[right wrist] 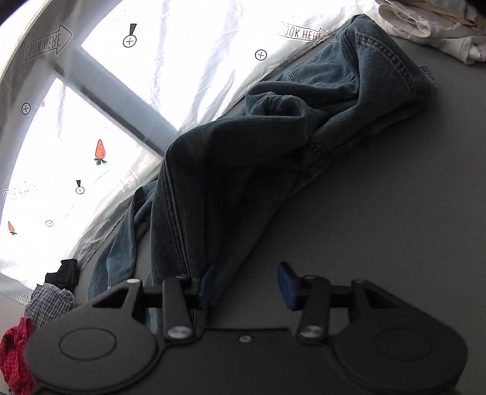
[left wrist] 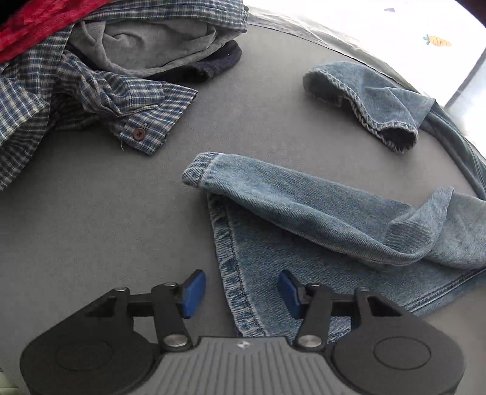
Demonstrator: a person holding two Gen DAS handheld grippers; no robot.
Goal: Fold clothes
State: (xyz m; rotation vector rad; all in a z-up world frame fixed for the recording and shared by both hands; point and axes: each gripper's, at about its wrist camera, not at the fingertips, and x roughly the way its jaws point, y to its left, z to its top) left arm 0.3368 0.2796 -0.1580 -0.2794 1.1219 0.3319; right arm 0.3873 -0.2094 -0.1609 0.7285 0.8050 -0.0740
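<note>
My left gripper (left wrist: 241,290) has its blue pads spread wide with nothing between them; the seamed hem edge of the jeans (left wrist: 319,231) runs down through the gap at my 12 o'clock, and I cannot tell whether either pad touches it. My right gripper (right wrist: 246,285) is spread apart too. Its left pad (right wrist: 208,281) sits right against a fold of the jeans (right wrist: 243,158), partly hidden by the cloth, while the right pad stands over bare table; nothing is clamped.

The jeans lie crumpled on the grey table (left wrist: 91,228). From the left wrist, one leg stretches from 12 toward 3 o'clock, its cuff folded back on itself, and the second leg's cuff (left wrist: 364,103) lies apart at 1 o'clock, its opening facing me. From the right wrist, the denim climbs from my left pad toward 1 o'clock, bunched in the middle, with a back pocket and waistband at the far end near the table edge.

At 10 to 11 o'clock in the left view sits a heap of laundry: a blue plaid shirt (left wrist: 91,91) with a brown button, a grey garment (left wrist: 158,45), something dark navy under it, and red cloth (left wrist: 30,27) at the corner. In the right view, folded pale clothes (right wrist: 431,27) rest at 1 o'clock, and a white printed sheet (right wrist: 152,76) with carrots and arrows hangs behind the table.
</note>
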